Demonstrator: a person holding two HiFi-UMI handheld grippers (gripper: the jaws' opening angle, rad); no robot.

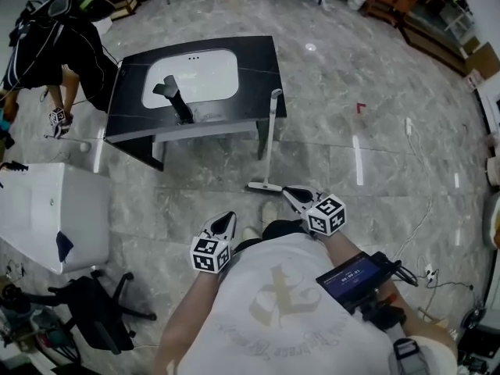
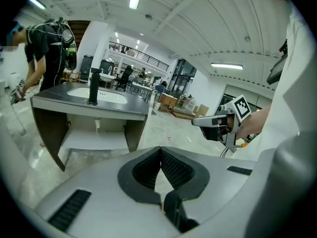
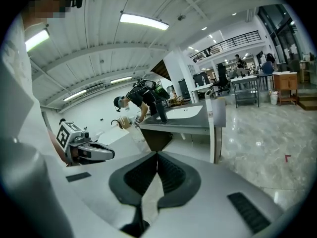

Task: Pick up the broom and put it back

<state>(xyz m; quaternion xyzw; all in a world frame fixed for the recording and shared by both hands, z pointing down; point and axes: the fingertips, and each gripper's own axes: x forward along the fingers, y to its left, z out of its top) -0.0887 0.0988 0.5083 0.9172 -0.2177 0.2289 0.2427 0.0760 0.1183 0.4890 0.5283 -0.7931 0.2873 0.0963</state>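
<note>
Marble floor's where the broom (image 1: pixel 269 143) sits, propped against the sink counter (image 1: pixel 129 92) just ahead, with the left gripper (image 1: pixel 227 218) and right gripper (image 1: pixel 290 192) both pinched together on nothing, so pickup hasn't started yet.

Item: broom (image 1: pixel 270 139), pale grey-white, with a long thin handle and a flat narrow head.
Pose: nearly upright, leaning slightly.
Place: head on the floor (image 1: pixel 375 76); handle top against a front corner of the sink counter (image 1: pixel 258 61).
Right gripper view: broom (image 3: pixel 213 133) stands as a pale pole at the counter's corner.

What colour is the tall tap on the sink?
Black. The tall tap stands at the edge of the white basin; the head view shows it best.
</note>
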